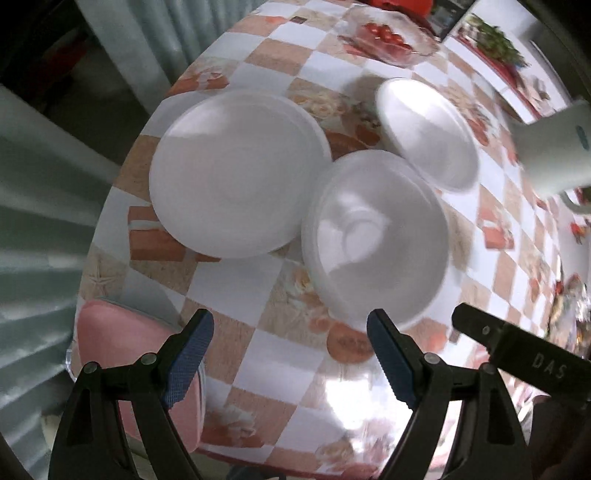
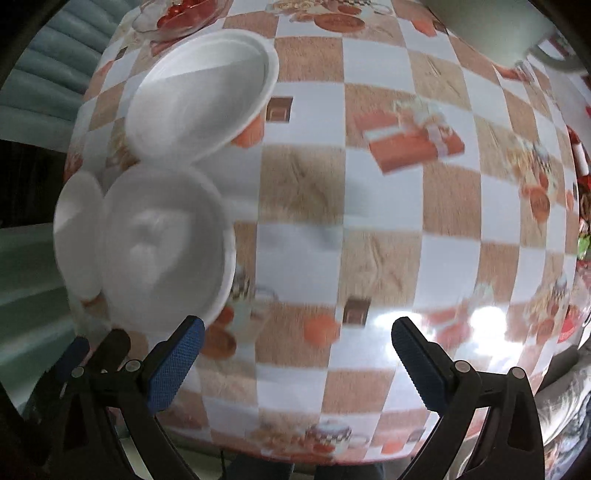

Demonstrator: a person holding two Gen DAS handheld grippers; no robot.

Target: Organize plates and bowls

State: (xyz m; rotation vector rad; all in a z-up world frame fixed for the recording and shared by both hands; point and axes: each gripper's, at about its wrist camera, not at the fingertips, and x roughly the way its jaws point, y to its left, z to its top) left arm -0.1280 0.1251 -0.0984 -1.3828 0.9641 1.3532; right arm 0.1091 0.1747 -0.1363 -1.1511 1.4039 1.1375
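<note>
Three white dishes stand close together on the checked tablecloth. In the left wrist view a flat plate (image 1: 236, 173) lies at the left, a bowl (image 1: 376, 236) sits in front of it to the right, and a second bowl (image 1: 428, 133) lies behind. My left gripper (image 1: 291, 358) is open and empty, just short of the near bowl. In the right wrist view the near bowl (image 2: 166, 243) is at the left, the plate (image 2: 77, 236) beyond it, the far bowl (image 2: 203, 96) above. My right gripper (image 2: 297, 365) is open and empty over bare cloth.
A glass dish of tomatoes (image 1: 388, 35) stands at the table's far side. A white kettle (image 1: 554, 147) stands right of the dishes. A pink chair seat (image 1: 122, 354) sits at the table's left edge. The other gripper's black arm (image 1: 517, 350) shows at lower right.
</note>
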